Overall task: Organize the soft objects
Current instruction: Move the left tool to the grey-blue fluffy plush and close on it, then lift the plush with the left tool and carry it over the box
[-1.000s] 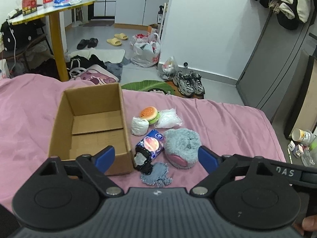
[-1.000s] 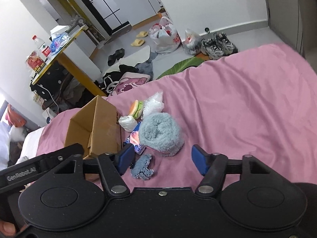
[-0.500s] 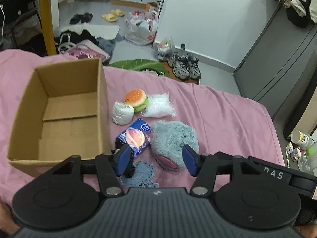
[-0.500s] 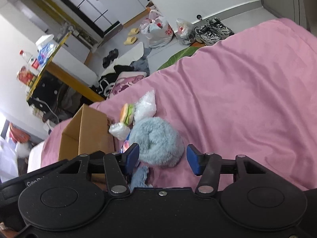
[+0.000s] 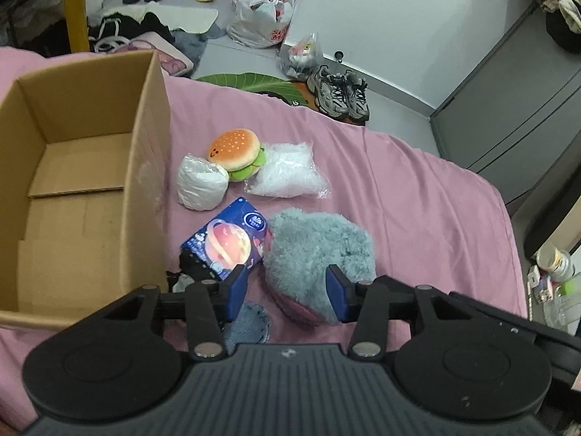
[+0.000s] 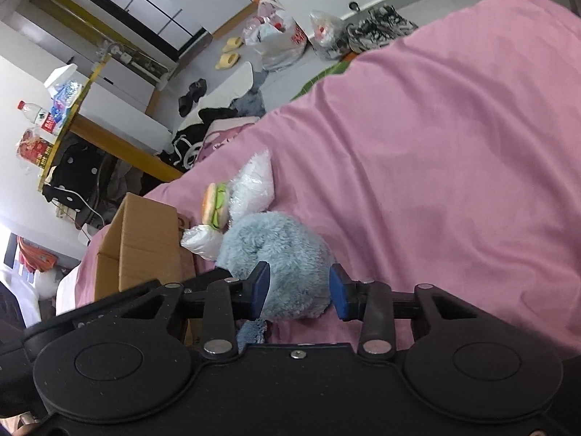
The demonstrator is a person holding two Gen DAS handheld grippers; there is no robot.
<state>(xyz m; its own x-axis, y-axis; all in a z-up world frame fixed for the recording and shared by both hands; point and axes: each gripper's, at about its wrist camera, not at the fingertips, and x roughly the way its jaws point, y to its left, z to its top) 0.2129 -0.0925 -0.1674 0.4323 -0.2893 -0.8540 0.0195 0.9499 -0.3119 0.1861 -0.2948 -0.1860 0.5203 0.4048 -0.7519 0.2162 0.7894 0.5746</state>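
The fluffy grey-blue plush slipper lies on the pink bed sheet beside a dark blue tissue pack, its logo unreadable; both the left tongs and right tongs straddle it, fingers apart; the open cardboard box stands nearby, left.

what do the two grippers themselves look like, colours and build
Both look alike: the left gripper and right gripper have matte black bodies, two round discs, silver pivot screws and blue finger pads. The left's body is ribbed with a small logo. No cables or sleeves visible.
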